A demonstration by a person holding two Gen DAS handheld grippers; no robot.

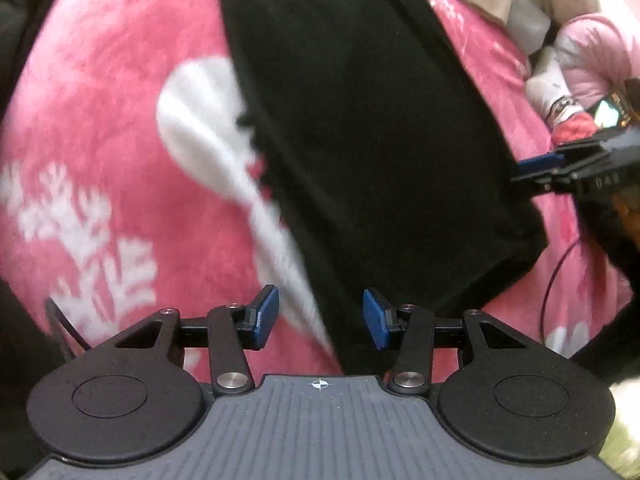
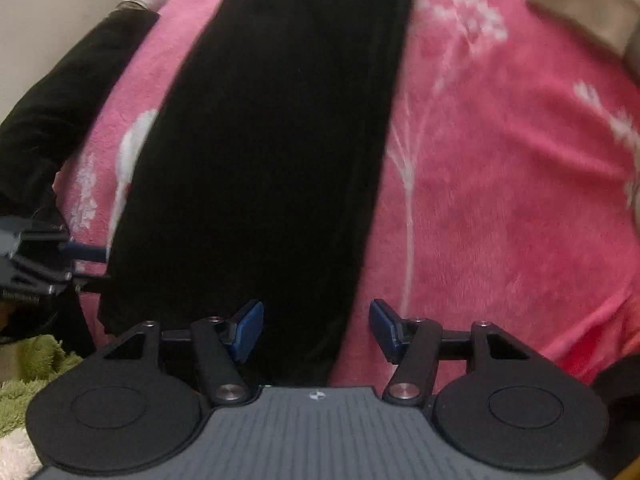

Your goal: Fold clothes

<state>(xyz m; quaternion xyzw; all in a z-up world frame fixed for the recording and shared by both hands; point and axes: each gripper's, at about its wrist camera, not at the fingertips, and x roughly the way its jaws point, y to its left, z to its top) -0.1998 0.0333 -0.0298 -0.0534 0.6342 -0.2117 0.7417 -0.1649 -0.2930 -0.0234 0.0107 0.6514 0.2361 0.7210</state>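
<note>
Long black fabric garment (image 1: pixel 372 120) lies flat as narrow folded strip on pink fleece blanket with white floral print (image 1: pixel 100 120), running away from both cameras.

Left gripper (image 1: pixel 321 322) above near end of strip, blue pads spread, nothing pinched; garment edge lies below gap.

Right gripper (image 2: pixel 316 330) likewise spread and empty, over strip's right edge, blanket under its right pad.

Beige and pink clothes pile (image 1: pixel 520 8) at blanket's far right. Green shaggy cloth (image 2: pixel 28 372) at lower left of right view.
</note>
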